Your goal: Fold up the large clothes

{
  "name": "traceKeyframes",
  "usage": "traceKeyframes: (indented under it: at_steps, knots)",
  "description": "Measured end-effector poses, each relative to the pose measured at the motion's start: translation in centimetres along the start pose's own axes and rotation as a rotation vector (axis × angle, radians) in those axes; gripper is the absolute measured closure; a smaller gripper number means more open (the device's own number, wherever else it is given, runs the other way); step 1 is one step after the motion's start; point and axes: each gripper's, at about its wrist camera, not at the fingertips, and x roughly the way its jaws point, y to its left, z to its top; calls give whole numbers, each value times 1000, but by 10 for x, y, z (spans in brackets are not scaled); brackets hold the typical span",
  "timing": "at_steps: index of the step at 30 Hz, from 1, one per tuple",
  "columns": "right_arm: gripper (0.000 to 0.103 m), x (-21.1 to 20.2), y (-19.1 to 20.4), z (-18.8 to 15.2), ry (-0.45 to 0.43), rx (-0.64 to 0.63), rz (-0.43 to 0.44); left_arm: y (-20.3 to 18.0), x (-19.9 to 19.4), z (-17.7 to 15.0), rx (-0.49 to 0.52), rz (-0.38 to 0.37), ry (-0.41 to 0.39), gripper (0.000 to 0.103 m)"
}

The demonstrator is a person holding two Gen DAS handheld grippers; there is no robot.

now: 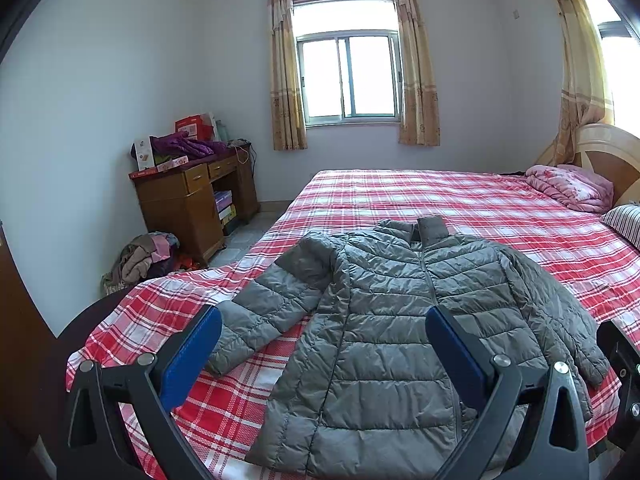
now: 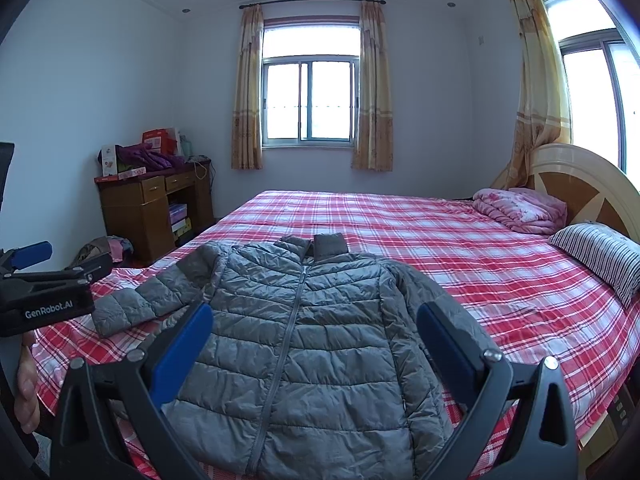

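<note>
Across a bed [image 1: 460, 208] spread with a red-and-white check sheet, a grey quilted jacket [image 1: 380, 320] lies face up near the foot, zipped, collar toward the far window [image 2: 310, 98], one sleeve [image 1: 256, 312] angled out to the side and the other tucked along the body toward the bed's edge. Both tongs hang above it empty: the left gripper [image 1: 324, 344] has its blue pads spread as wide as they go, and the right gripper [image 2: 314, 340] is just as wide, neither touching cloth, so the fold looks not yet begun. Risks, biggest first: the jacket's hem sits close to the mattress edge, and a pull toward the person could drag the slick, puffy shell off the bed; the padding is likely to spring back, so a fold may reopen unless pressed flat; the pads may pinch only the thin outer layer, or catch the sheet beneath and bunch it; the outflung sleeve could trail and twist if the body is lifted first. Far off, a desk [image 2: 148, 204] piled with boxes and purple cloth and a striped pillow [image 2: 600, 260] stay clear of the work. Readable writing: "GenRobot.AI" in white on the left gripper's black body, seen from the right wrist; box print on the desk is too small to read.
</note>
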Motion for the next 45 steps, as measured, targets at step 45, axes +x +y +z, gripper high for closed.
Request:
traceKeyframes:
  at_steps: [45]
  knots:
    - [0, 2, -3, -2, 8, 4, -2, 4, -1, -1, -13, -1, -8, 1]
